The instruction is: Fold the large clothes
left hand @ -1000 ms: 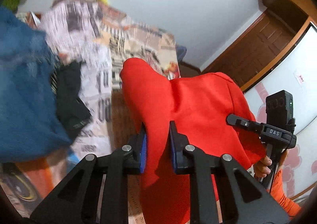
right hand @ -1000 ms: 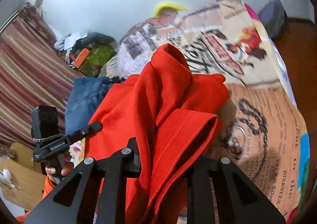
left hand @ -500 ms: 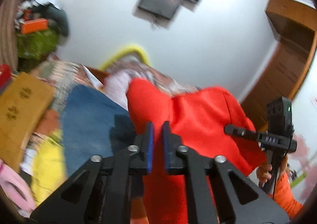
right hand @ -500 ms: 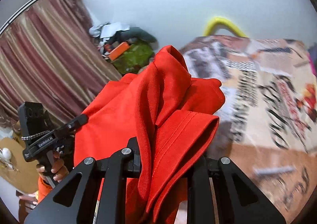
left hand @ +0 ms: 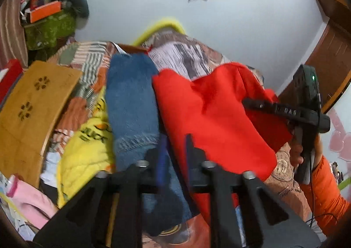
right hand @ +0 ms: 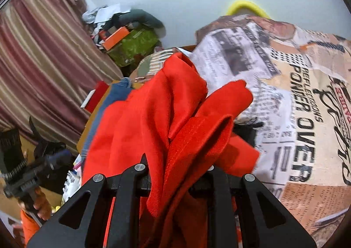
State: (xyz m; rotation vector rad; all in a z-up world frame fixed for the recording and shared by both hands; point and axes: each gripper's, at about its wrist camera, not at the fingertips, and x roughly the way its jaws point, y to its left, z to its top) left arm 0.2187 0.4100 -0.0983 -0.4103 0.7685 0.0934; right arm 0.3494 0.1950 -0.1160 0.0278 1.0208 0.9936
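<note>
A bed under a newsprint cover fills the scene. The red garment is clenched by the right gripper, seemingly to lay it beside the blue garment; the left gripper, just opening, holds nothing.

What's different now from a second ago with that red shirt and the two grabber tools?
The left gripper has just opened and let go of the red garment, which now lies off to its right, no longer between its jaws. Both views have swung across the room toward the curtain side. The right gripper stays clamped on the bunched red fabric.
</note>
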